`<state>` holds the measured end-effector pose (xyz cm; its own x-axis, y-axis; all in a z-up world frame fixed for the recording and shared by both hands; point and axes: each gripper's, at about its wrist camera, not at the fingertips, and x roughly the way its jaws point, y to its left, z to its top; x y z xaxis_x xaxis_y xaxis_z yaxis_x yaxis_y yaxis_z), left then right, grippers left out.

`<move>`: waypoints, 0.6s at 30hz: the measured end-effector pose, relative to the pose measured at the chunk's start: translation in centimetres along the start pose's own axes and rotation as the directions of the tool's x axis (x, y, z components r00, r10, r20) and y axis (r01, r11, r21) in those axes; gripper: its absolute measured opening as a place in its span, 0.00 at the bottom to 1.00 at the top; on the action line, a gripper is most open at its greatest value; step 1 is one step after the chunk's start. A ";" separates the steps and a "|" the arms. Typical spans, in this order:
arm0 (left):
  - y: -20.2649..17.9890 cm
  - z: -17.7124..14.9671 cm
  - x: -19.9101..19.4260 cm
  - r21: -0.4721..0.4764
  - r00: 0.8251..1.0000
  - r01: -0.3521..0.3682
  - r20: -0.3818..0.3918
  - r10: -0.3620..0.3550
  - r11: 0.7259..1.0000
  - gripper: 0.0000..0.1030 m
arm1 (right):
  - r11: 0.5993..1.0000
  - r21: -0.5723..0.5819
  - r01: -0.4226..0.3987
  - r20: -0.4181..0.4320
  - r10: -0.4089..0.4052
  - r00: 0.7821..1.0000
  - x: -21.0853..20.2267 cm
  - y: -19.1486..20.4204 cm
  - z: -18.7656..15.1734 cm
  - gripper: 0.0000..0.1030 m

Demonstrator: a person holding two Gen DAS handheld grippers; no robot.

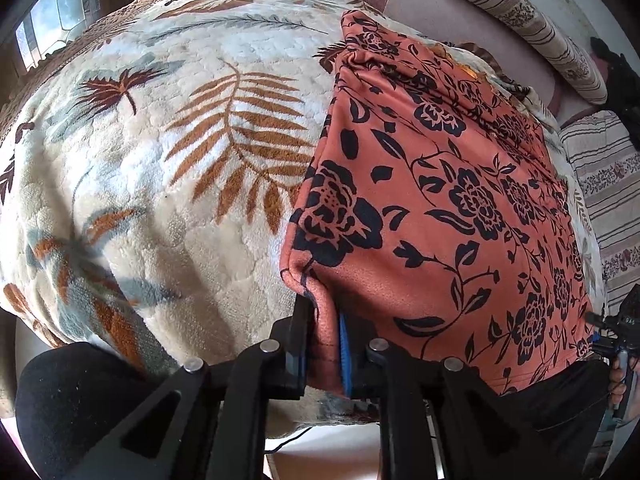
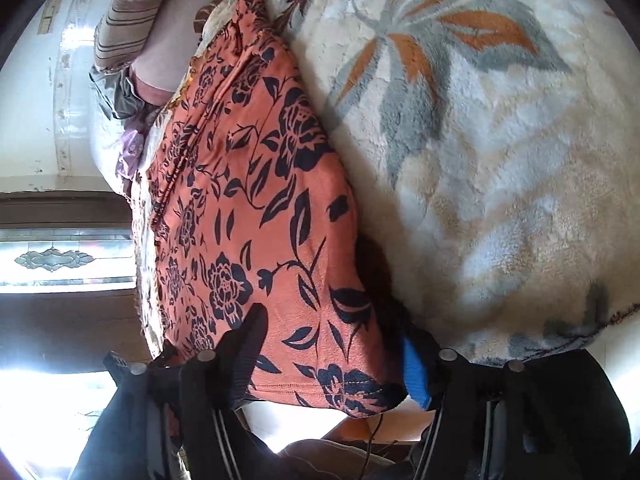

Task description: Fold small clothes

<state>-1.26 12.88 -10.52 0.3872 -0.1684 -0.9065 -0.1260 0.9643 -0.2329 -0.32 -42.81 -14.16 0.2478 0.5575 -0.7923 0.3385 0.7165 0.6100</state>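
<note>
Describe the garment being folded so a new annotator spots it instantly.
Start from the cream fleece blanket with brown and grey leaf prints that covers the bed. On it lies an orange cloth, the left gripper pinching its near corner. It is the only orange piece with black roses and vines; the neighbouring pillows are striped beige.

Orange black-flowered garment [image 1: 440, 208]; cream leaf-patterned blanket [image 1: 160, 140]

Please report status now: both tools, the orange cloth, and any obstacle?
Left tool shut on orange cloth corner. Right tool open, cloth edge between its fingers. Cloth lies on blanket. No obstacle seen.
</note>
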 end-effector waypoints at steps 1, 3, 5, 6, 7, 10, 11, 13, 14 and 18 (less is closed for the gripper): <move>0.1 0.1 -0.2 -0.009 1.000 0.003 0.005 -0.003 1.000 0.08 | 0.999 0.002 0.032 0.000 -0.032 0.999 0.0 -0.2 0.0 0.14; 0.0 0.6 -1.4 -0.013 0.999 0.003 0.045 -0.002 1.000 0.08 | 1.000 0.010 0.022 0.006 -0.022 1.000 -0.4 -0.4 -0.1 0.08; -0.1 1.2 -3.5 -0.017 0.994 0.019 0.110 -0.017 1.000 0.08 | 1.000 -0.018 -0.005 0.047 0.006 0.999 -1.8 0.7 -0.2 0.08; -0.1 1.6 -4.3 -0.019 0.991 0.028 0.132 -0.025 0.999 0.08 | 0.999 -0.028 -0.036 0.064 0.038 0.997 -2.6 1.3 -0.2 0.08; -0.1 1.8 -4.7 -0.019 0.989 0.035 0.145 -0.032 0.999 0.08 | 0.997 -0.044 -0.056 0.084 0.059 0.995 -3.4 1.9 -0.1 0.08; 0.1 2.0 -2.7 -0.015 0.996 -0.001 0.089 0.002 1.000 0.08 | 0.995 -0.054 -0.085 0.111 0.090 0.990 -4.1 2.6 0.4 0.08; 0.3 1.8 -1.0 -0.017 1.000 -0.015 0.028 0.015 1.000 0.08 | 0.996 -0.039 -0.079 0.096 0.083 0.992 -3.4 2.1 0.6 0.08; 0.6 1.3 1.1 -0.011 0.999 -0.040 -0.037 0.039 0.999 0.08 | 0.998 0.006 -0.059 0.048 0.058 0.997 -1.4 0.6 0.9 0.08; 0.4 1.3 0.6 -0.008 0.999 -0.036 -0.023 0.036 0.999 0.08 | 0.998 0.028 -0.057 0.028 0.056 0.998 -0.6 -0.1 0.8 0.08; -0.2 2.5 -2.1 0.004 0.999 0.011 0.052 -0.011 1.000 0.08 | 0.995 0.019 -0.098 0.048 0.097 0.994 -0.9 0.2 0.8 0.07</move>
<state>0.24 13.55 -7.67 0.4353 -0.1682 -0.8844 -0.1181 0.9632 -0.2413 0.20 -43.50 -13.38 0.3226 0.6036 -0.7291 0.3295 0.6505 0.6843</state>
